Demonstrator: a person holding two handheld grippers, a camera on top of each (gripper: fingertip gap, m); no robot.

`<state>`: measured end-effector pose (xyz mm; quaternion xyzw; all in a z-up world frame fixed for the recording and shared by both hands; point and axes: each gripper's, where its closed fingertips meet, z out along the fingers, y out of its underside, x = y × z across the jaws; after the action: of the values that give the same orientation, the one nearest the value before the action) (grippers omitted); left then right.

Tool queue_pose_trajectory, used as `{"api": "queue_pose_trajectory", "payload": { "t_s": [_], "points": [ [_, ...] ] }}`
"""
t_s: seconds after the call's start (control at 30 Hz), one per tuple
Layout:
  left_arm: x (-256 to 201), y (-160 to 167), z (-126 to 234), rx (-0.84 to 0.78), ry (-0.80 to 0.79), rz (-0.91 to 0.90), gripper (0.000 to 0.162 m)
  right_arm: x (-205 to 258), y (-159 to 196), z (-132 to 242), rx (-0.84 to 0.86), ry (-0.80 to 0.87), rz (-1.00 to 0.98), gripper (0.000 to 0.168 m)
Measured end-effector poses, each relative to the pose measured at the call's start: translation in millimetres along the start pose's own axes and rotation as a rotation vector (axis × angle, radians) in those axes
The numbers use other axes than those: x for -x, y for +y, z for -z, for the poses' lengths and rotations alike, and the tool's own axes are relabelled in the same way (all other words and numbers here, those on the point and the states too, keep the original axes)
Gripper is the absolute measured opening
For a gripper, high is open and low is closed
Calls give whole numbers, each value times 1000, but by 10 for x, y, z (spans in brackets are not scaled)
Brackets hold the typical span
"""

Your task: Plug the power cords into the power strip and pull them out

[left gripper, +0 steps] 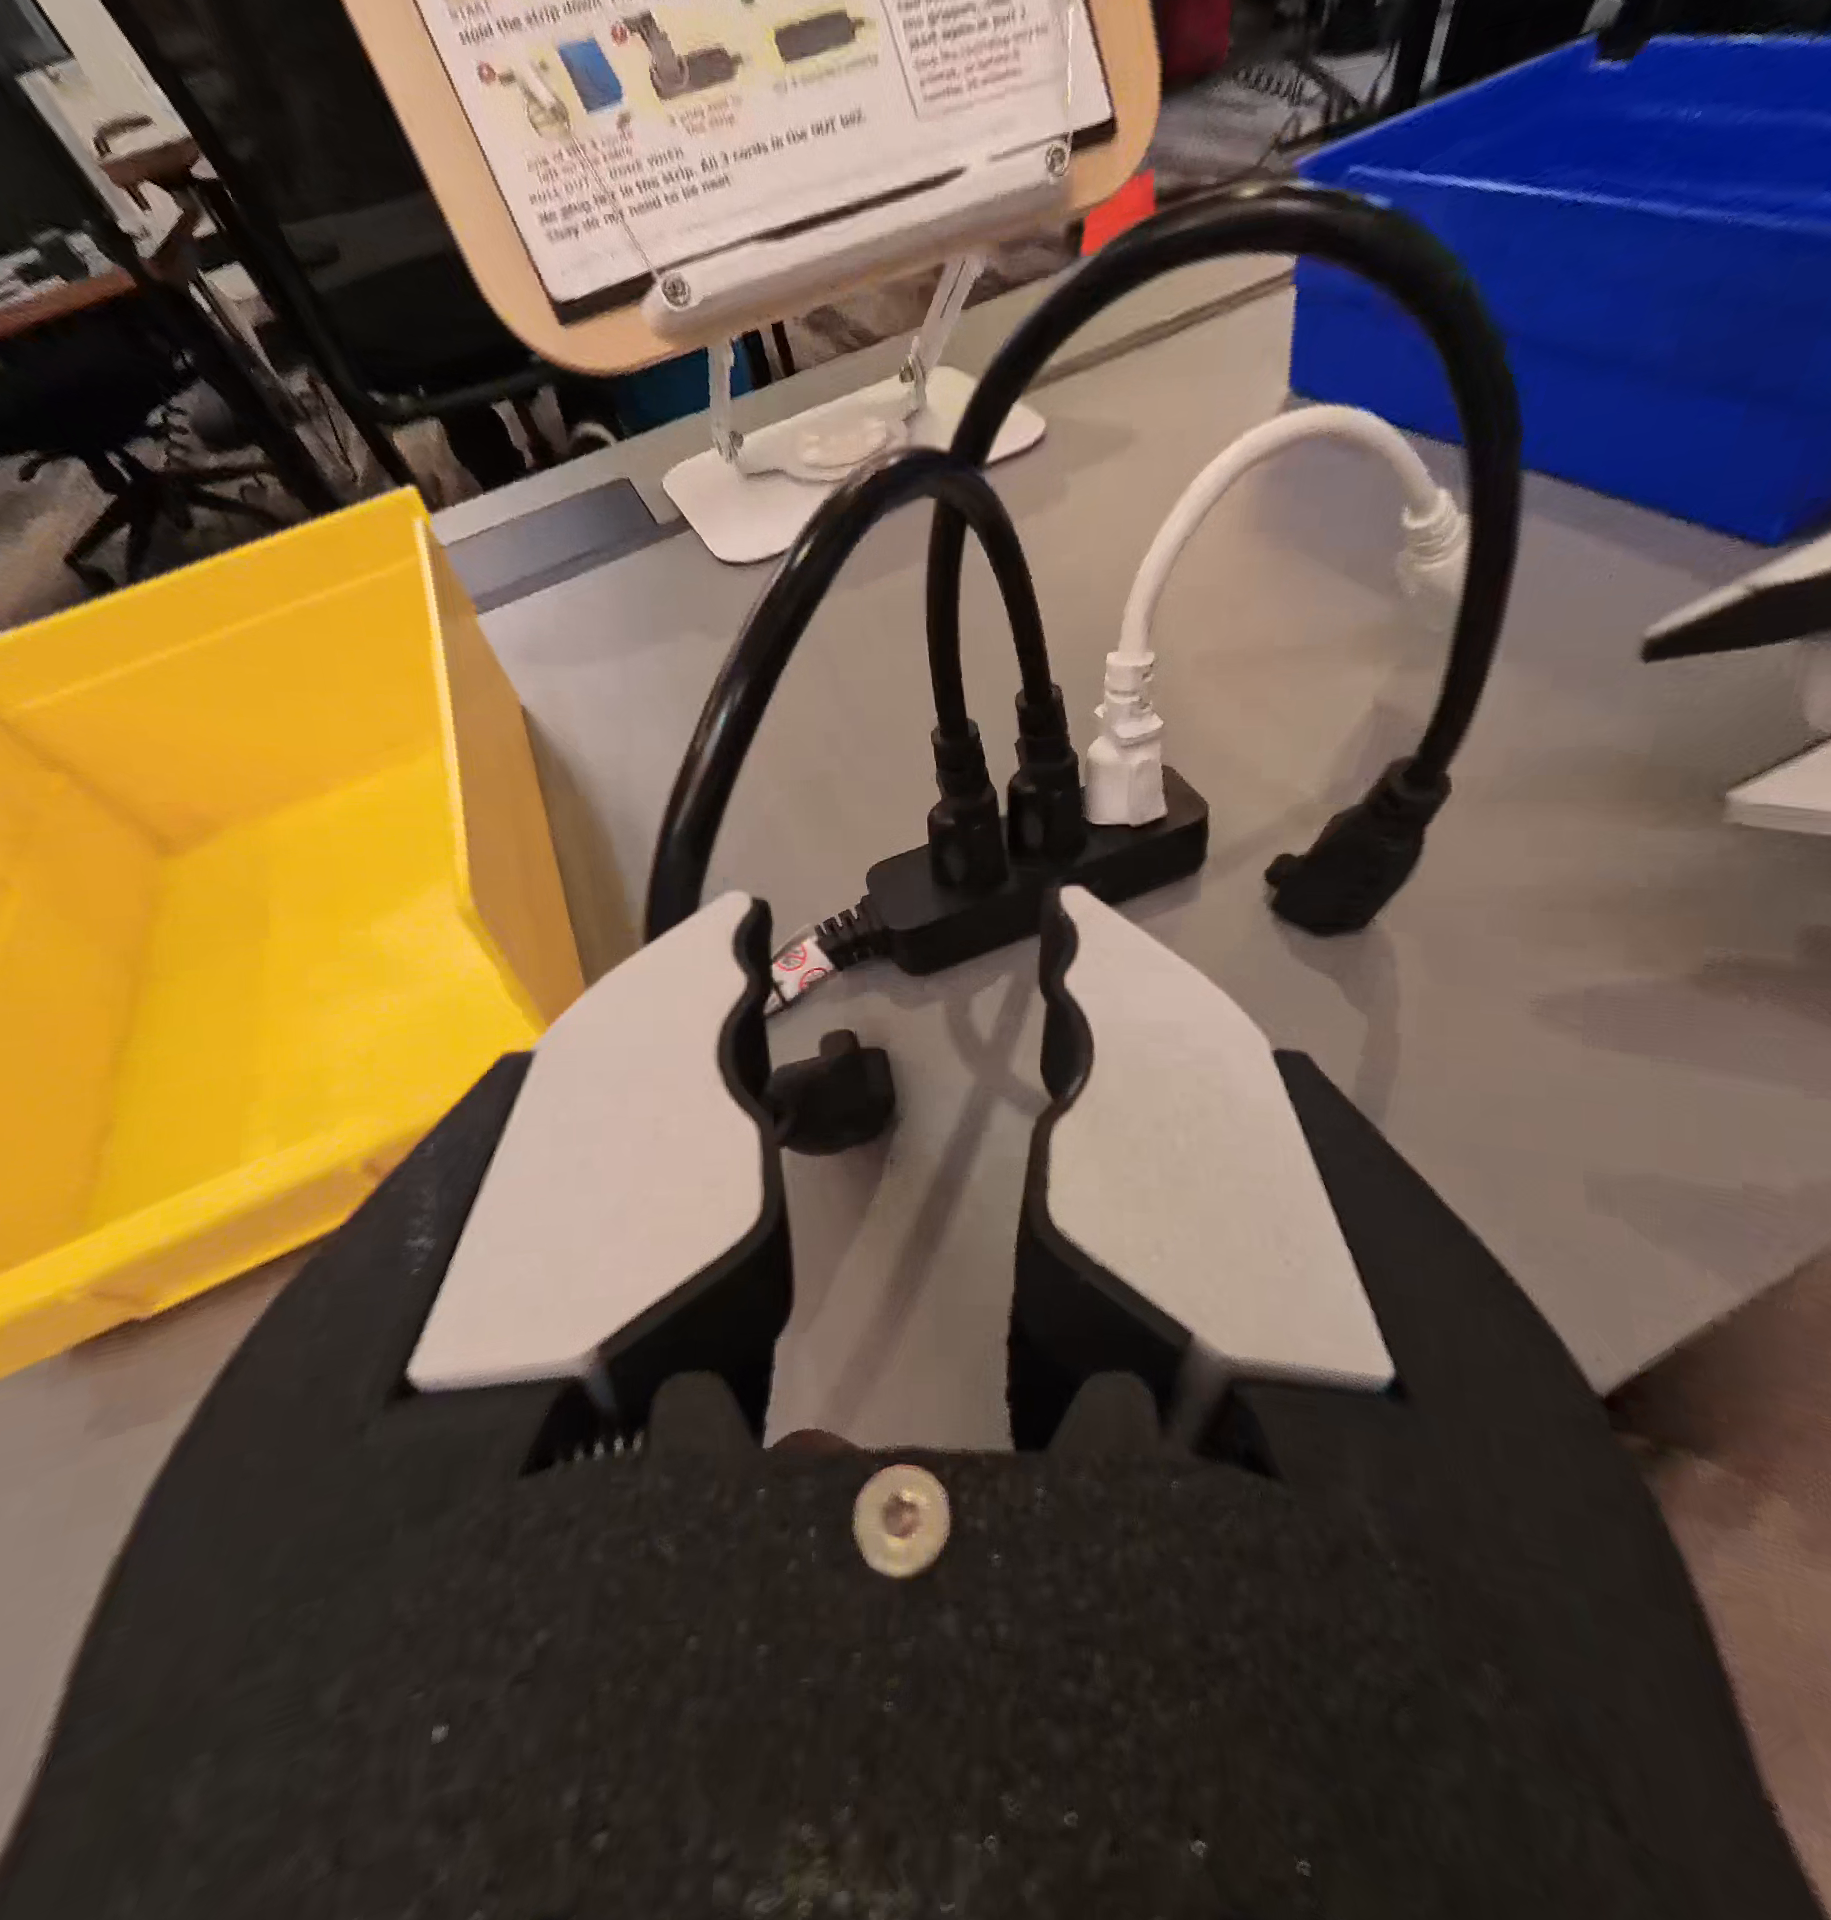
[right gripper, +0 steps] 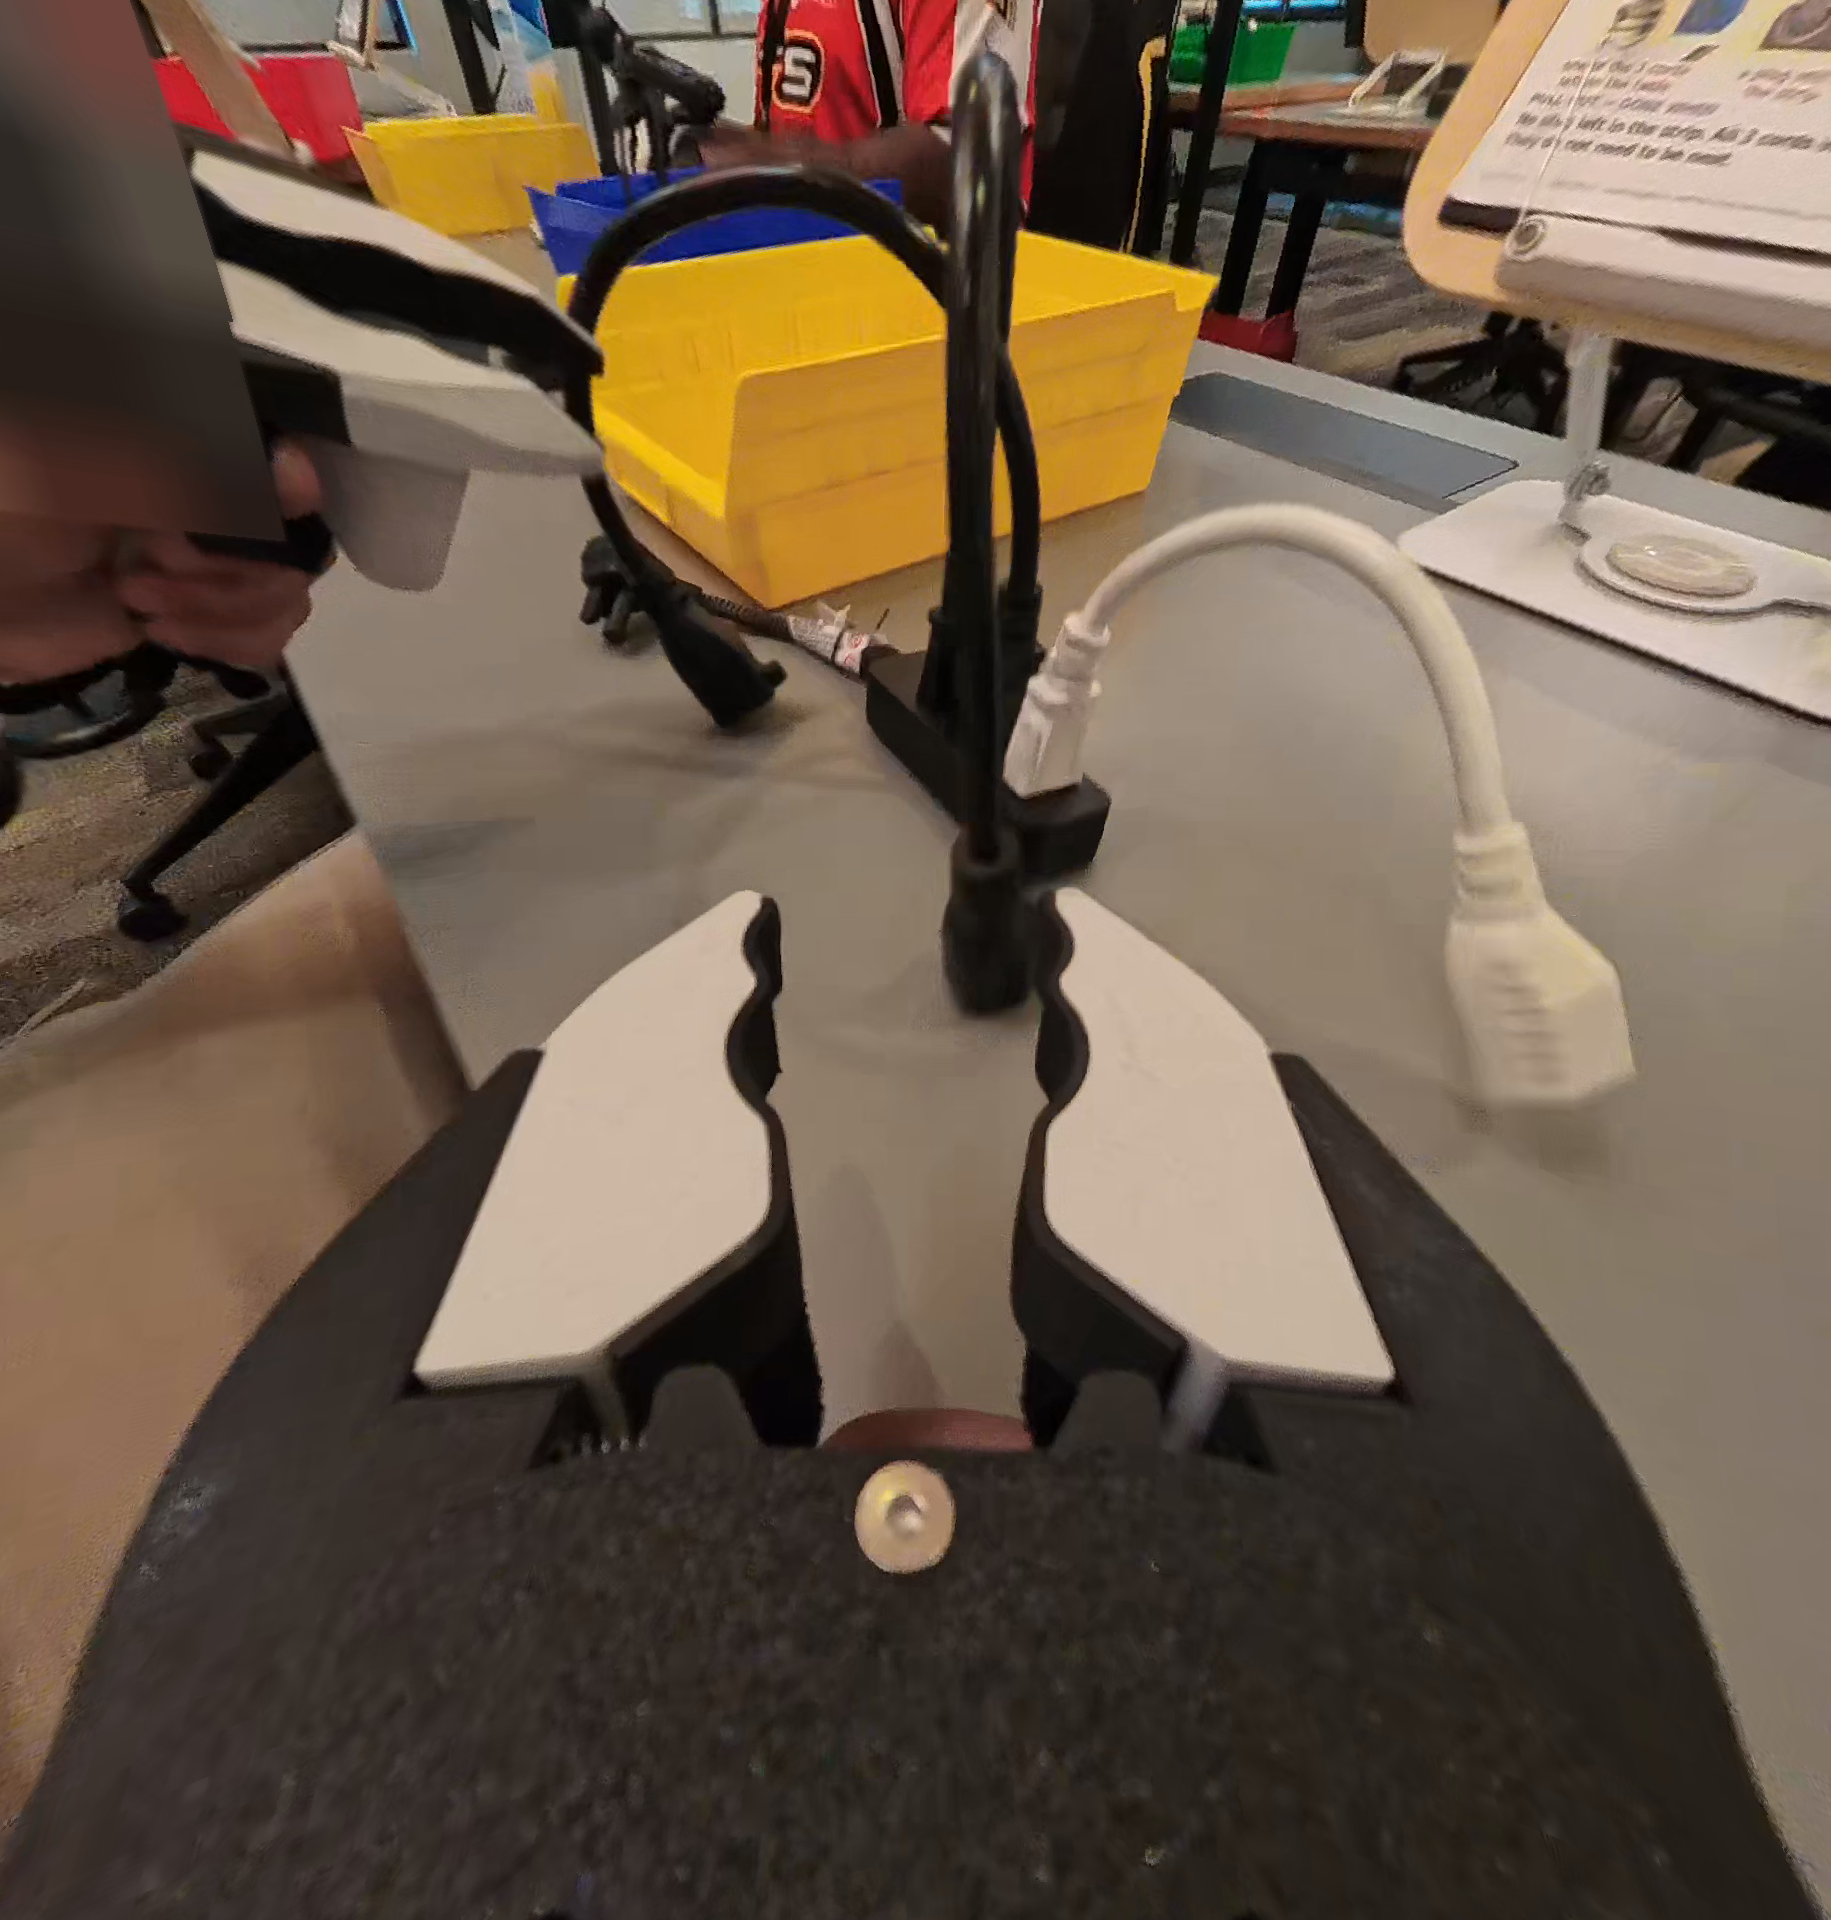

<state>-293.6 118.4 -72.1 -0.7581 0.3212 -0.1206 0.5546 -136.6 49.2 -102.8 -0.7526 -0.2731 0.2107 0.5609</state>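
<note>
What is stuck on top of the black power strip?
Three plugs stand in the power strip: two black plugs and one white plug. Their prongs are hidden inside the sockets, so you cannot see them.

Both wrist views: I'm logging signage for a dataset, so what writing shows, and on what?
Instruction sheet on the tablet stand: printed lines and pictures; wording not given here.
Tag on the power strip cord: red round symbols, print too small to read.
Red jersey behind: large lettering, cut off.
</note>
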Motion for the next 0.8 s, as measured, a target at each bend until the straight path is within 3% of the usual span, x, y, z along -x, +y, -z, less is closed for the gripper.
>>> {"api": "queue_pose_trajectory", "payload": {
  "t_s": [0.13,0.2,0.33,0.43,0.47,0.5,0.53,0.8],
  "points": [
    [96,-135,-97,15,-81,-26,40,-108,-169,-423,55,-29,-30,37],
    [12,-282,134,-46,-59,10,41,27,-291,-402,48,-125,-73,41],
    [130,-263,331,4,-33,118,59,230,-583,-182,-57,-230,-173,46],
    [202,-135,36,105,32,93,54,273,-469,-436,36,-192,-91,45],
    [132,-95,-81,137,75,84,38,296,-421,-517,66,-200,-52,34],
    [38,-91,-179,143,114,75,9,259,-394,-568,76,-179,-21,11],
    [-41,-112,-271,135,132,59,4,199,-416,-590,51,-155,-15,10],
    [-359,-532,-1235,149,218,79,2,-910,-455,-665,69,45,-79,9]
  ]
}}
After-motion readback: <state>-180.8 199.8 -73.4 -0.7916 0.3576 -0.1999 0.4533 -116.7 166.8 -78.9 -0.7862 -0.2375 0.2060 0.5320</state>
